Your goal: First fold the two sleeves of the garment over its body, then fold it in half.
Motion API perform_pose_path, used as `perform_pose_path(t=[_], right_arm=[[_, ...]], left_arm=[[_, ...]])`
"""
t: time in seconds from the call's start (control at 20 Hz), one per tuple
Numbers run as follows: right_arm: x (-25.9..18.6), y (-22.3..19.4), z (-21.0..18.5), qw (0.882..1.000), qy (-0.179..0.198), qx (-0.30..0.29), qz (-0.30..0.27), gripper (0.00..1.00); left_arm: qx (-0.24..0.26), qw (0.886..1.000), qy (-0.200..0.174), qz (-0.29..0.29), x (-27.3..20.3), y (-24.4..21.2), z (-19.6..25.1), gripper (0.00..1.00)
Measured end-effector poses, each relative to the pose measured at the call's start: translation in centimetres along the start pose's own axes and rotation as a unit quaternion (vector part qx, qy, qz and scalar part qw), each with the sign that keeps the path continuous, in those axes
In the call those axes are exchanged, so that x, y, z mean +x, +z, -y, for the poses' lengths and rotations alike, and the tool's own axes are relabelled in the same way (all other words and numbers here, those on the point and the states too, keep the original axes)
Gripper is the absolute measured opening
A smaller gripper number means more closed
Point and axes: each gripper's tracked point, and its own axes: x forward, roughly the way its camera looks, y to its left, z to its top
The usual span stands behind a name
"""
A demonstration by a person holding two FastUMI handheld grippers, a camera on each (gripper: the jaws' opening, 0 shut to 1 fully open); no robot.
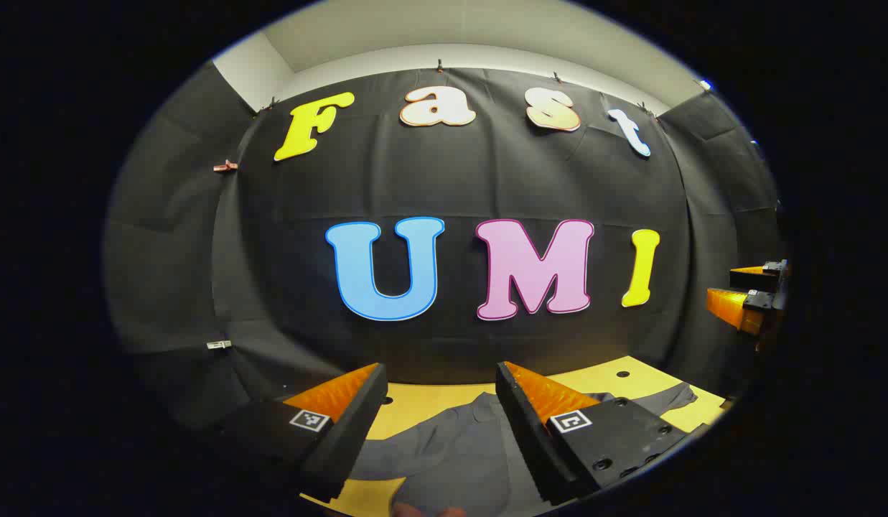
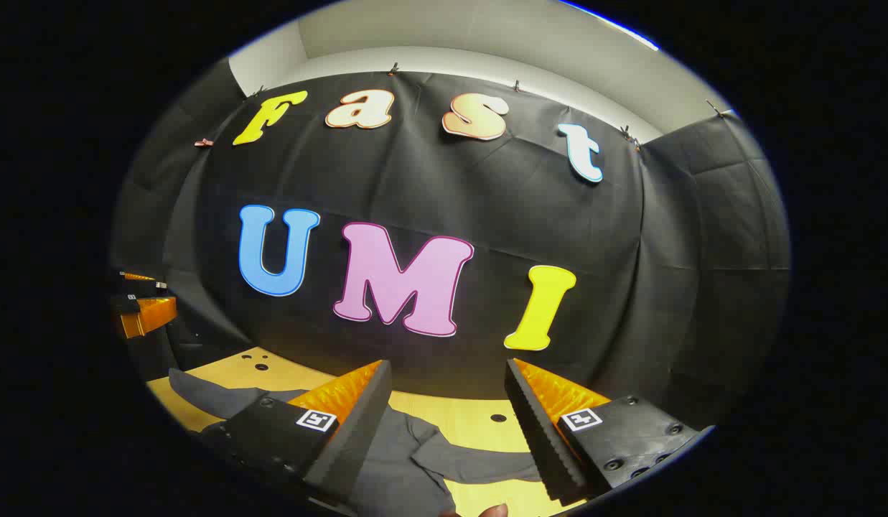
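- Left gripper (image 1: 438,391): jaws spread, empty, held high above the table.
- Right gripper (image 2: 447,391): likewise spread, gripping nothing.
- Grey garment (image 1: 458,445) below, flat on yellow table (image 1: 601,377), sleeves out.
- Best next: lower, pinch one sleeve (image 2: 207,393) near its cuff, lift little.

**Cloth, wood, ribbed pads**

Beneath my left gripper (image 1: 438,402) the garment (image 1: 458,445) is soft, matt woven cloth, creased. Around the garment, the table (image 1: 616,377) looks like smooth, faintly glossy wood. My fingers' (image 2: 540,424) inner faces are ribbed; the wall cloth (image 2: 444,187) is matt, wrinkled.
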Motion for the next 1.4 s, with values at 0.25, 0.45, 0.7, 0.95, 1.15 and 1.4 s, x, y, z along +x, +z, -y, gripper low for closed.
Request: perform_pose_path(t=[0.25,0.45,0.7,0.95,1.15,1.4], right_arm=[[0.0,-0.3,0.2,1.0,0.001,0.0,0.0,0.97],[0.0,-0.6,0.2,1.0,0.005,-0.002,-0.003,0.97],[-0.1,-0.6,0.8,1.0,0.004,-0.004,-0.002,0.97],[0.4,-1.0,1.6,1.0,0.0,-0.002,-0.008,0.97],[1.7,-2.4,3.1,1.0,-0.001,-0.013,-0.021,0.97],[4.5,-6.2,8.5,0.997,-0.035,0.021,-0.06,0.97]], left_arm=[[0.008,1.0,-0.006,-0.004,-0.1,-0.3,0.6,0.95],[0.012,1.0,-0.011,-0.007,-0.1,-0.6,1.3,0.95],[0.014,1.0,-0.017,-0.008,-0.1,-0.7,2.1,0.95],[0.019,1.0,-0.023,-0.008,0.2,-0.8,2.9,0.95],[0.017,0.999,-0.025,-0.014,0.2,-1.2,3.8,0.95],[0.019,0.999,-0.03,-0.028,0.5,-2.4,5.2,0.95]])
